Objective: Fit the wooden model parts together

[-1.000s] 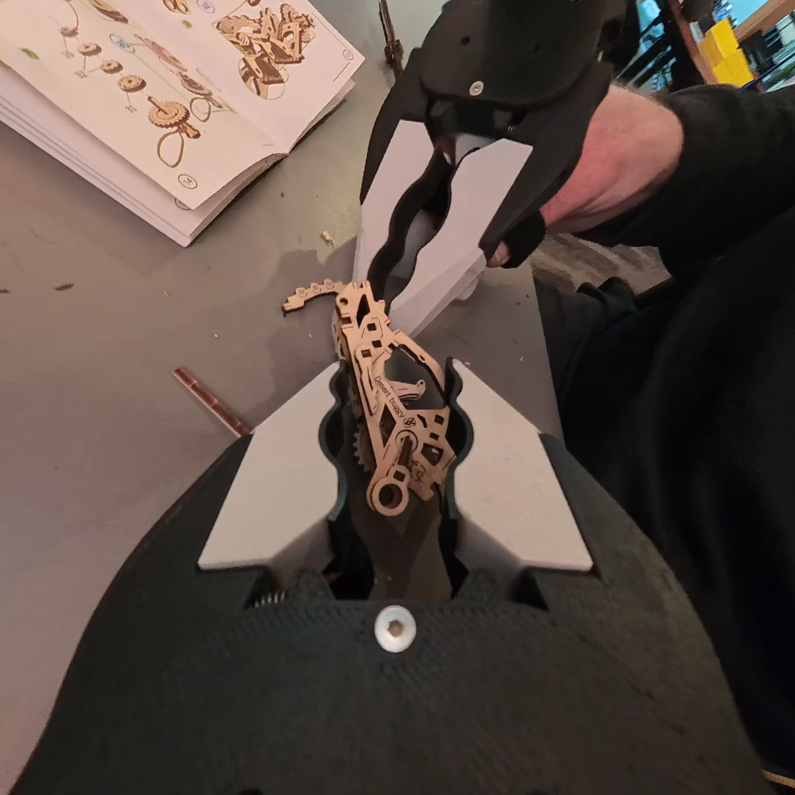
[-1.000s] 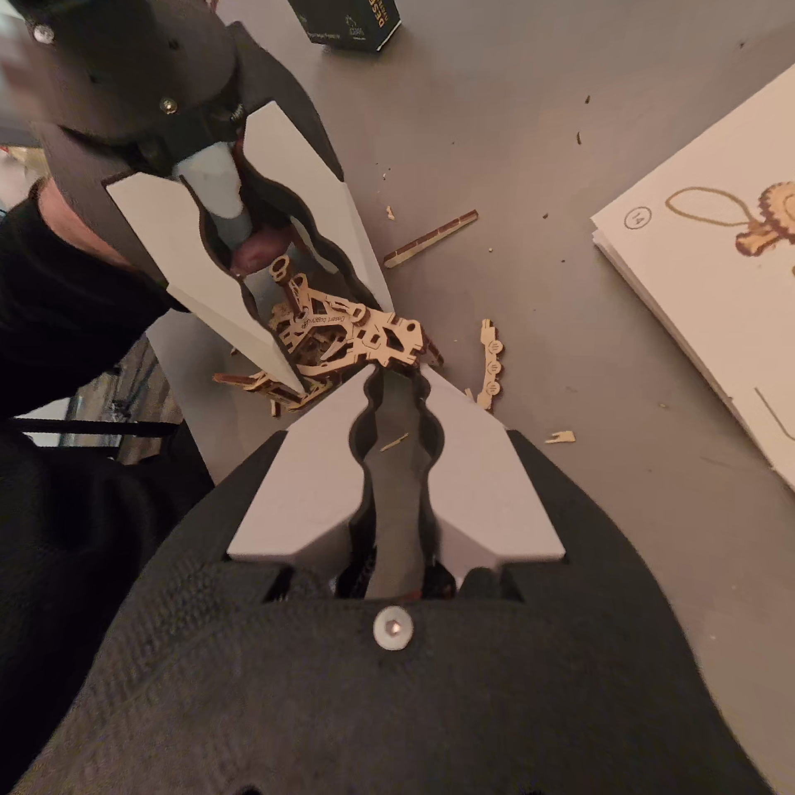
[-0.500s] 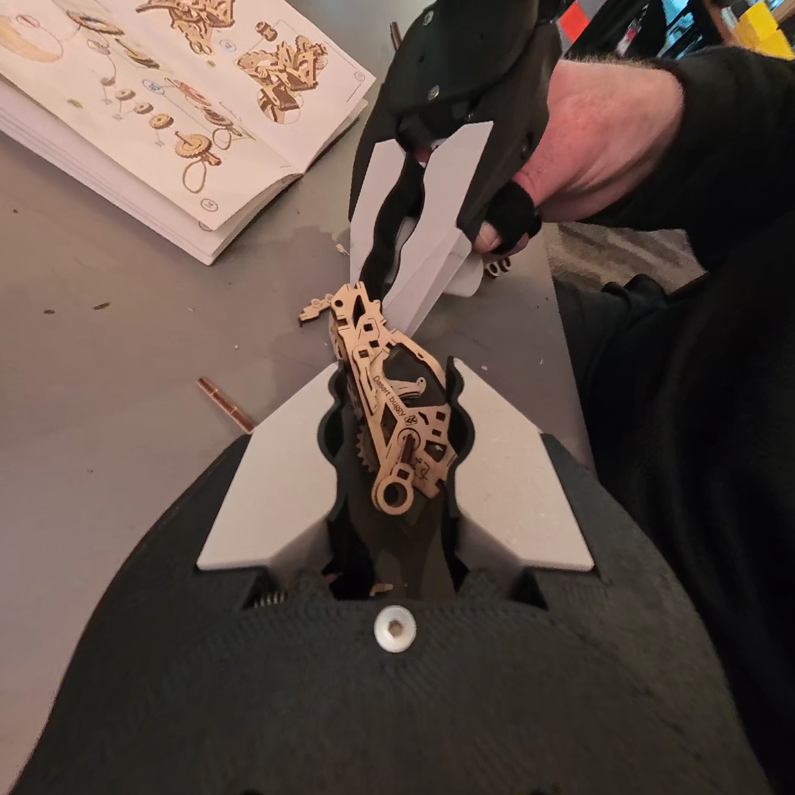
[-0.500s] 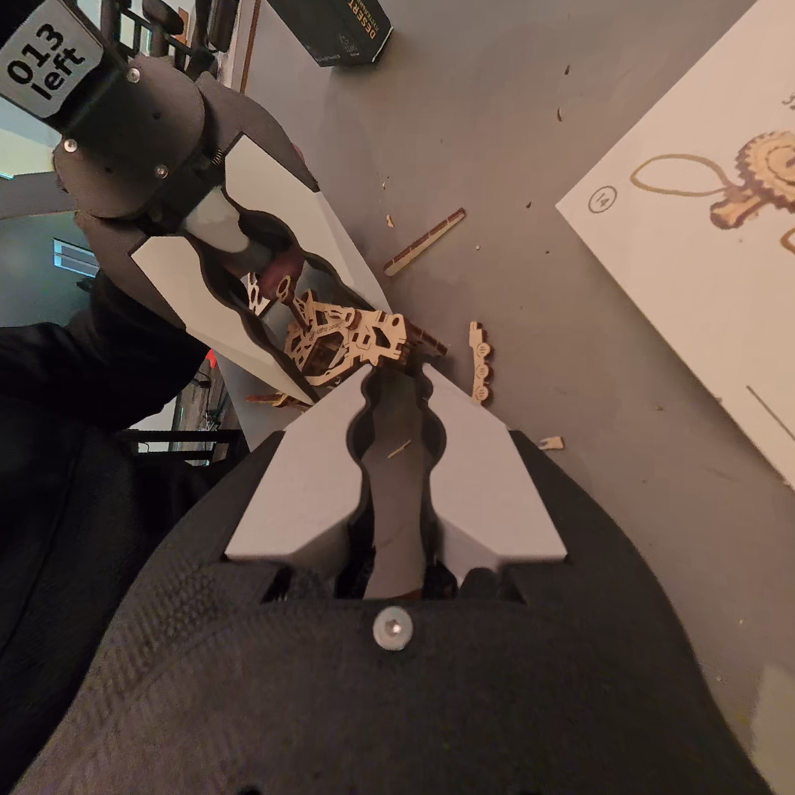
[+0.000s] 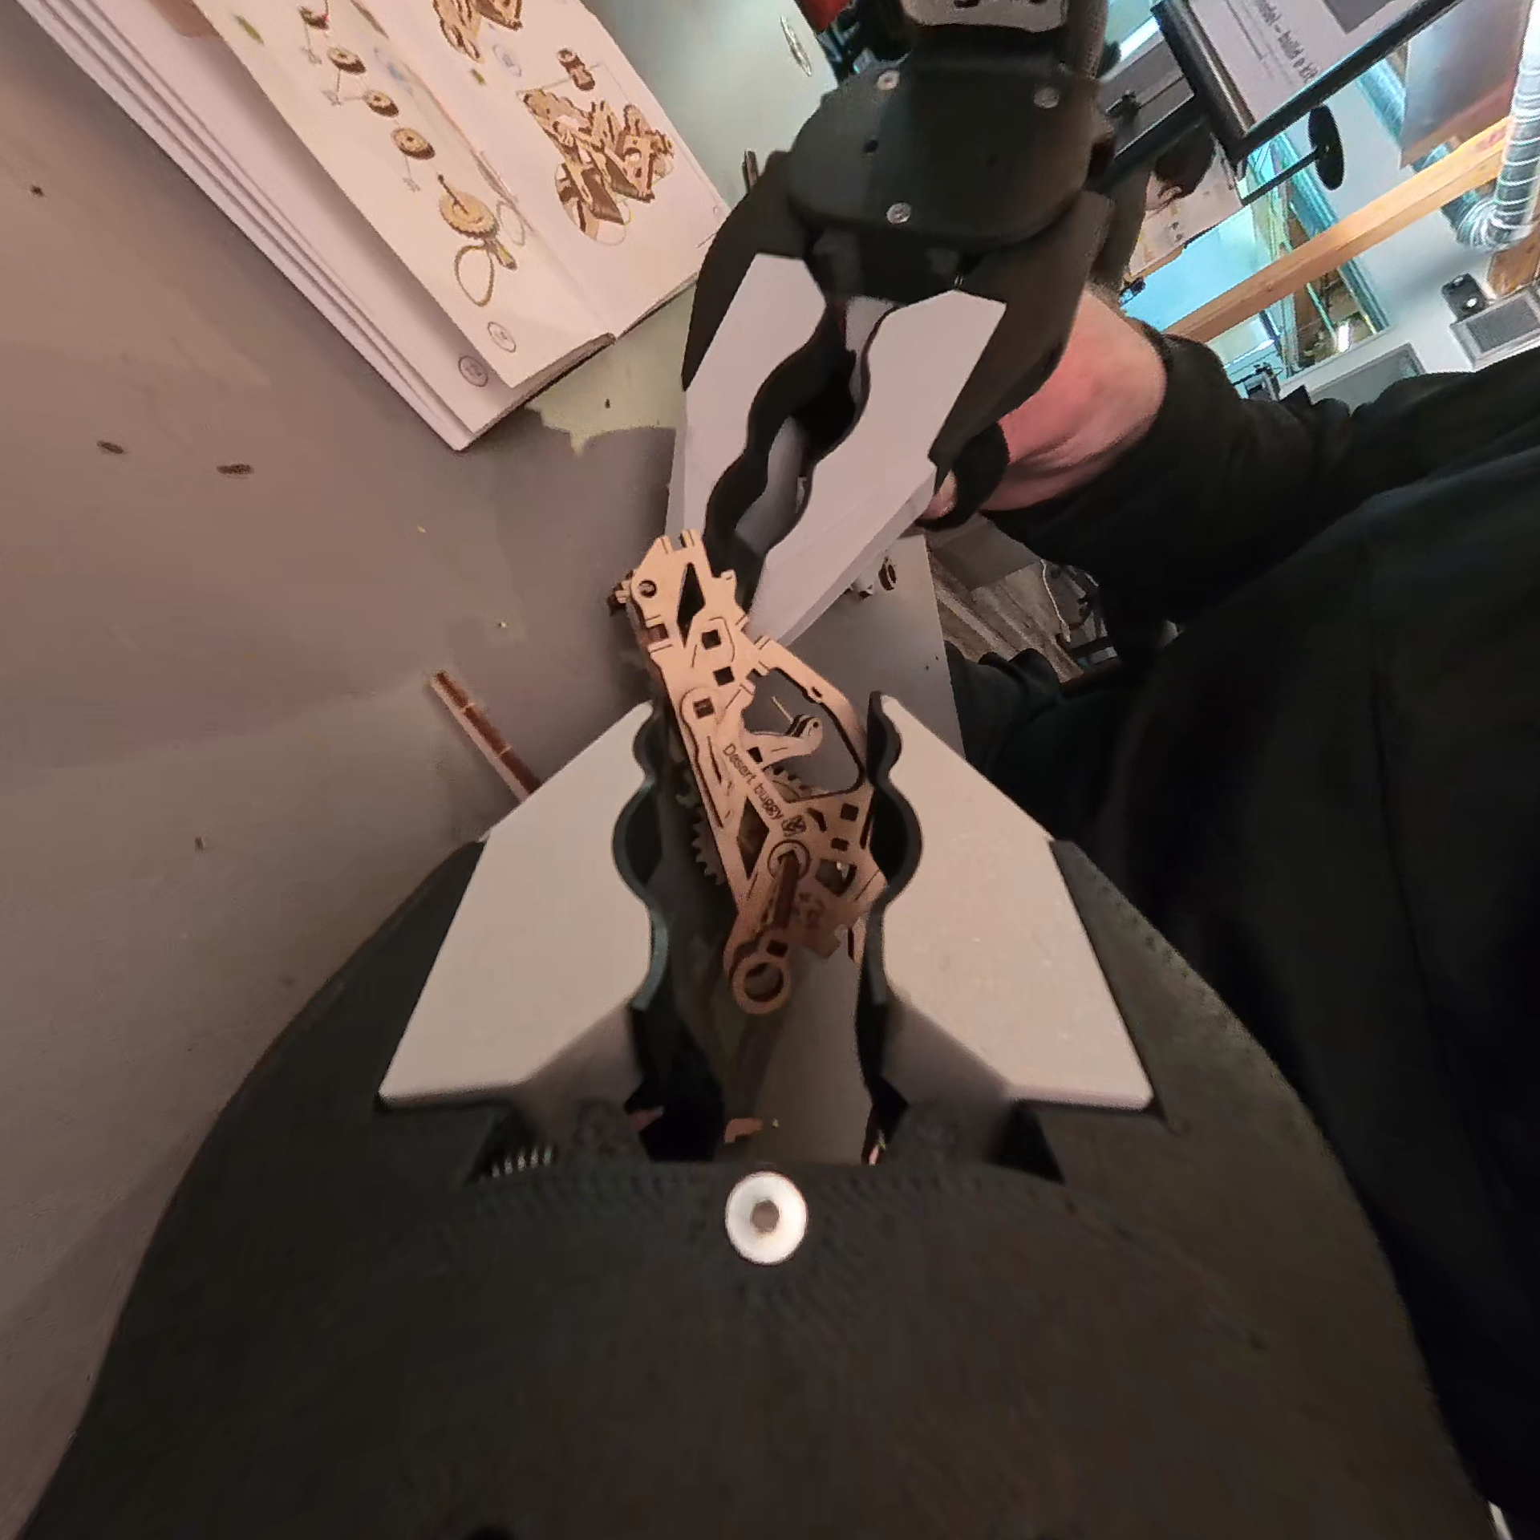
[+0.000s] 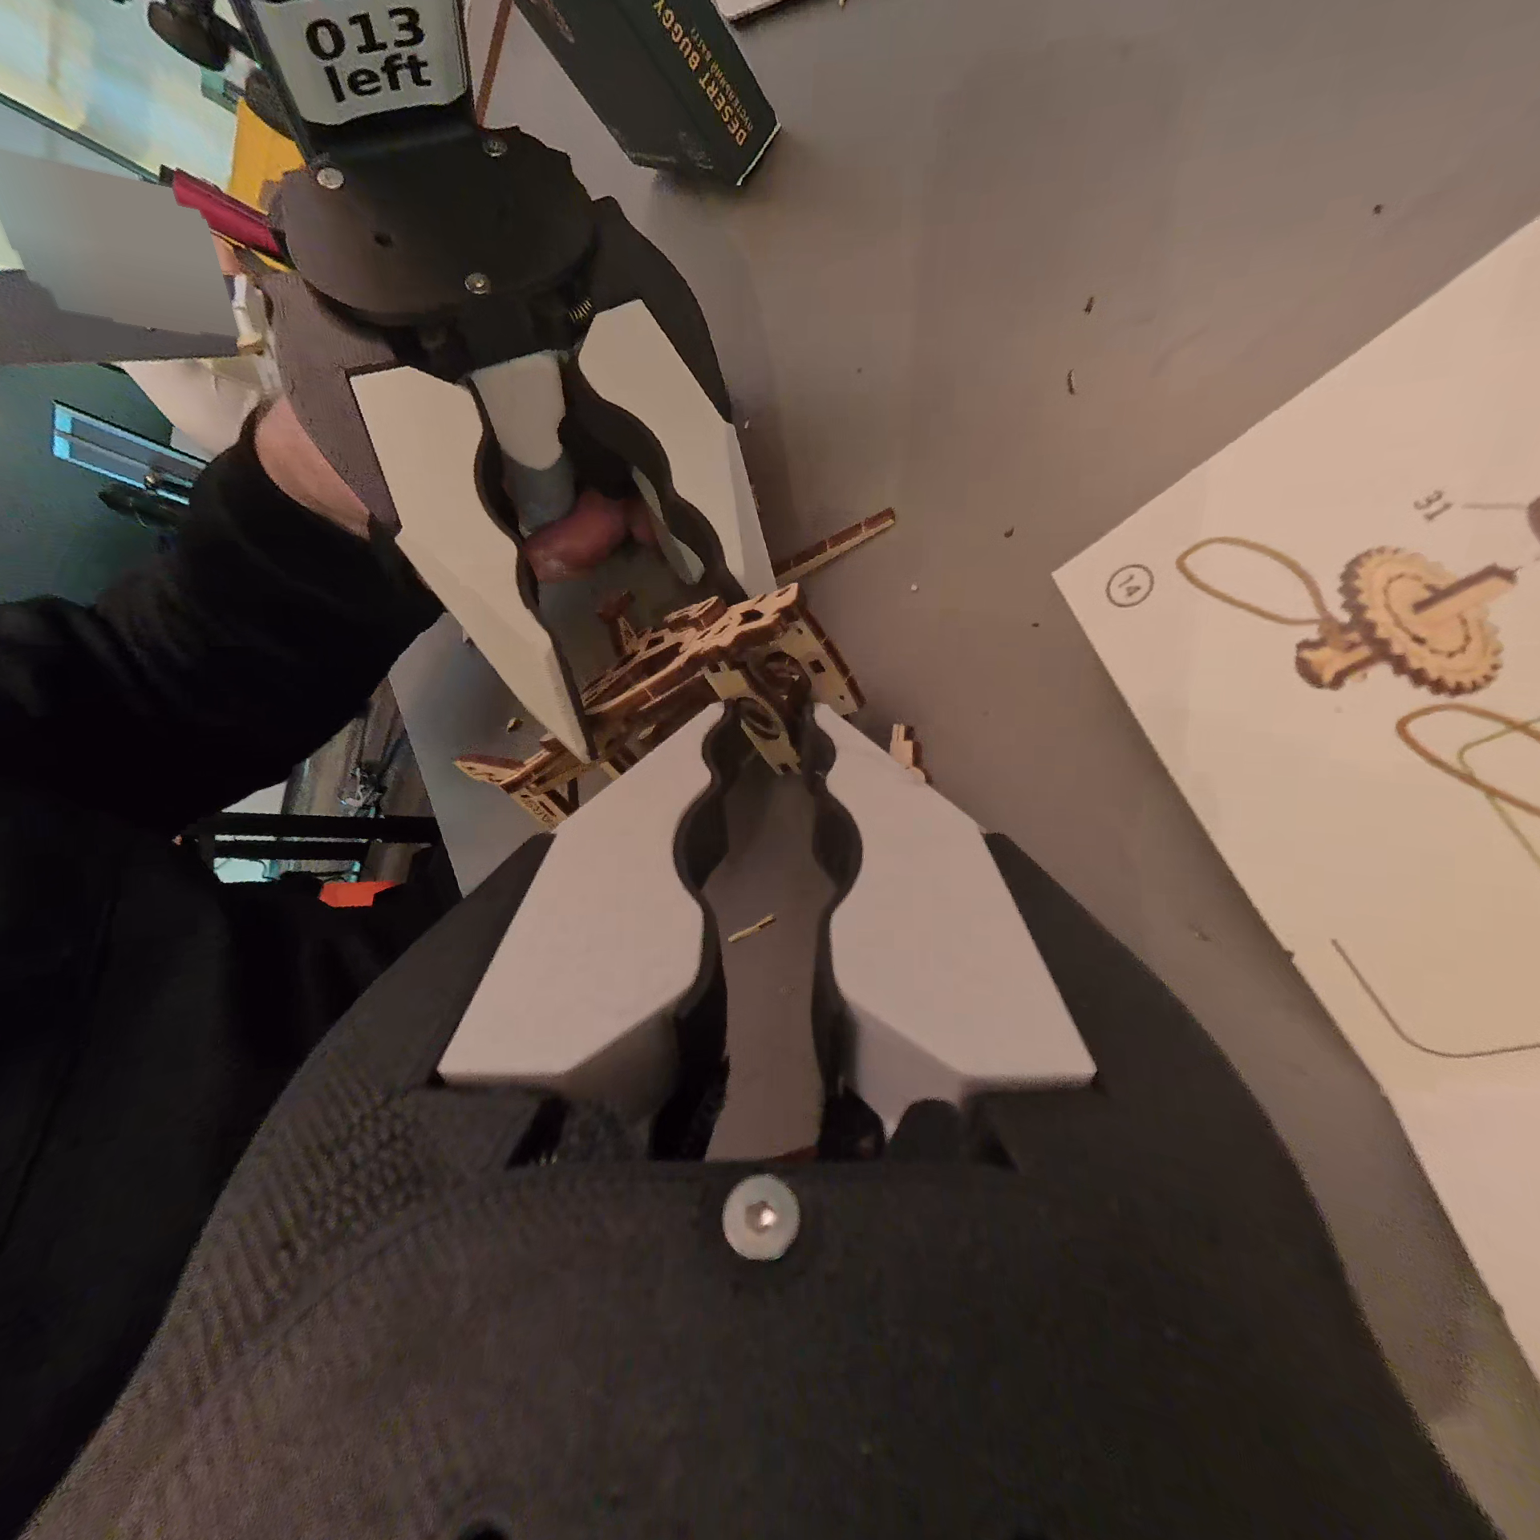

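A: Where's it sitting?

B: The pale laser-cut wooden buggy frame point(image 5: 762, 800) is clamped in my left gripper point(image 5: 762, 812), above the grey table point(image 5: 208, 667).

A: And the right?

B: My right gripper point(image 6: 771, 746) pinches the frame's nose. It's light, thin and brittle; grip solid plates, never the gears.

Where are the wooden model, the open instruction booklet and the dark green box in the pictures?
wooden model point(image 5: 754, 775): left wrist view, on its flat side plate between the fingers.
instruction booklet point(image 5: 367, 192): left wrist view, on the open page with drawings.
dark green box point(image 6: 667, 92): right wrist view, on its long side face.
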`<state>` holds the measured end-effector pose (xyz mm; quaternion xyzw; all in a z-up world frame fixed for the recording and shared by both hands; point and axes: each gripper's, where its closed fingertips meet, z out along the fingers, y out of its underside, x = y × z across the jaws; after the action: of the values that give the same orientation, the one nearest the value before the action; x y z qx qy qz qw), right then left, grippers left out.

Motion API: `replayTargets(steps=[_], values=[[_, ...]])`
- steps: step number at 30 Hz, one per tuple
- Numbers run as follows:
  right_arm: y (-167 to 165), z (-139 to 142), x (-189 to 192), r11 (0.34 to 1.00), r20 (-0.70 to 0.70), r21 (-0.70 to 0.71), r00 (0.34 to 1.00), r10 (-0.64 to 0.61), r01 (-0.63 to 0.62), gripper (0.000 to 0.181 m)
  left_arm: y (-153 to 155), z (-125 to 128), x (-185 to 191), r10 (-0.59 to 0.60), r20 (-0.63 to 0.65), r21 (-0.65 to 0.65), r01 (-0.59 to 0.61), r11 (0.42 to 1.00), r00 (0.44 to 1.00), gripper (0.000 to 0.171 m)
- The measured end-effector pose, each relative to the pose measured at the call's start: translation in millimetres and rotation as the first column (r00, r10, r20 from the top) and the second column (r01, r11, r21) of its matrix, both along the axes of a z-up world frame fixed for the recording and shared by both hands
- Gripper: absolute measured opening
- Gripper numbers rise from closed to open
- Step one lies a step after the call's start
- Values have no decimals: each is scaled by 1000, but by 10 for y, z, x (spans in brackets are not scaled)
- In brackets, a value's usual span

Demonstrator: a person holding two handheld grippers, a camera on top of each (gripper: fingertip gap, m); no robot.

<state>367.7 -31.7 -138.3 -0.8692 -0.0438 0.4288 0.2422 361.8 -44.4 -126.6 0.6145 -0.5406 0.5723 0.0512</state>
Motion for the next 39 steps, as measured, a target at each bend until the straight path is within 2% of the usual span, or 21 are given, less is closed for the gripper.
replayTargets(steps=[6, 11, 14, 19, 23, 26, 33, 36, 39], values=[[-14, 43, 36, 993, 119, 111, 993, 25, -39, 15, 15, -4, 12, 3, -15, -30, -3, 1000, 1000, 43], [-16, 87, 84, 961, 300, 251, 953, 34, -113, 12, 40, -5, 21, 7, -30, -66, -9, 998, 1000, 43], [-75, 27, 68, 932, 429, 295, 901, 70, -212, 13, 60, -8, 13, 9, -36, -72, -11, 997, 999, 43], [-95, 34, 23, 855, 563, 403, 825, 49, -326, 18, 73, -13, 18, 10, -53, -99, -15, 995, 999, 43], [-7, 39, 41, 799, 685, 448, 729, -18, -401, 18, 92, -17, 27, 14, -66, -126, -22, 992, 998, 42], [30, -14, 70, 769, 768, 437, 639, -49, -466, 10, 98, -19, 31, 19, -70, -131, -28, 991, 997, 42], [63, -30, 64, 736, 809, 447, 580, -91, -509, 10, 103, -25, 32, 23, -75, -139, -34, 990, 997, 43], [71, -30, 69, 744, 797, 450, 598, -86, -493, 11, 115, -23, 35, 30, -76, -147, -41, 988, 997, 43], [71, -25, 81, 754, 782, 451, 619, -76, -478, 20, 124, -20, 38, 35, -75, -152, -46, 987, 997, 42]])
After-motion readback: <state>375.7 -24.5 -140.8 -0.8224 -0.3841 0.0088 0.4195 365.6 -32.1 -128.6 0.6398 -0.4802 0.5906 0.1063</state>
